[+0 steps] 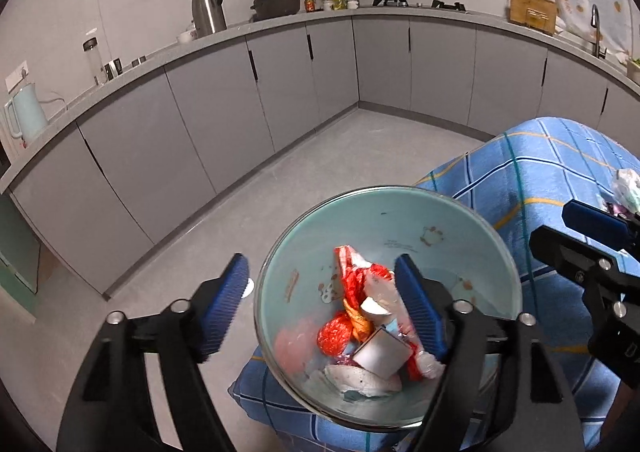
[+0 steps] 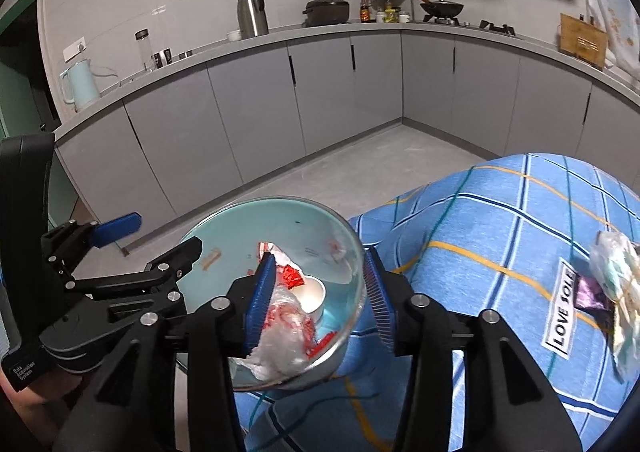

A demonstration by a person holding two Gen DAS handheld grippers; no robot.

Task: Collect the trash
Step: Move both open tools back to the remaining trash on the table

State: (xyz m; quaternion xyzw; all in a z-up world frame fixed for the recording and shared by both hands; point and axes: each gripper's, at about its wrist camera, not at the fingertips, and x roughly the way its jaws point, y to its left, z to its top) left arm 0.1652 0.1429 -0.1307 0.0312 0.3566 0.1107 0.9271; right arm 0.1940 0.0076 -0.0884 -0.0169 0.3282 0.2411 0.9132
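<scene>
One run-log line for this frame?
left hand-held gripper: open | right hand-held gripper: open | bowl: holds trash | wrappers: on tablecloth

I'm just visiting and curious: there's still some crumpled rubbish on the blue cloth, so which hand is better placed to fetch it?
Probably the right tool. The leftover wrappers lie on the blue cloth on its side, while the left tool straddles the bin's far rim.

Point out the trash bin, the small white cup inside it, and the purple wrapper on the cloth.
trash bin [image 1: 400, 211]: left wrist view, inner wall.
white cup [image 2: 310, 294]: right wrist view, inside.
purple wrapper [image 2: 590, 296]: right wrist view, middle.
</scene>
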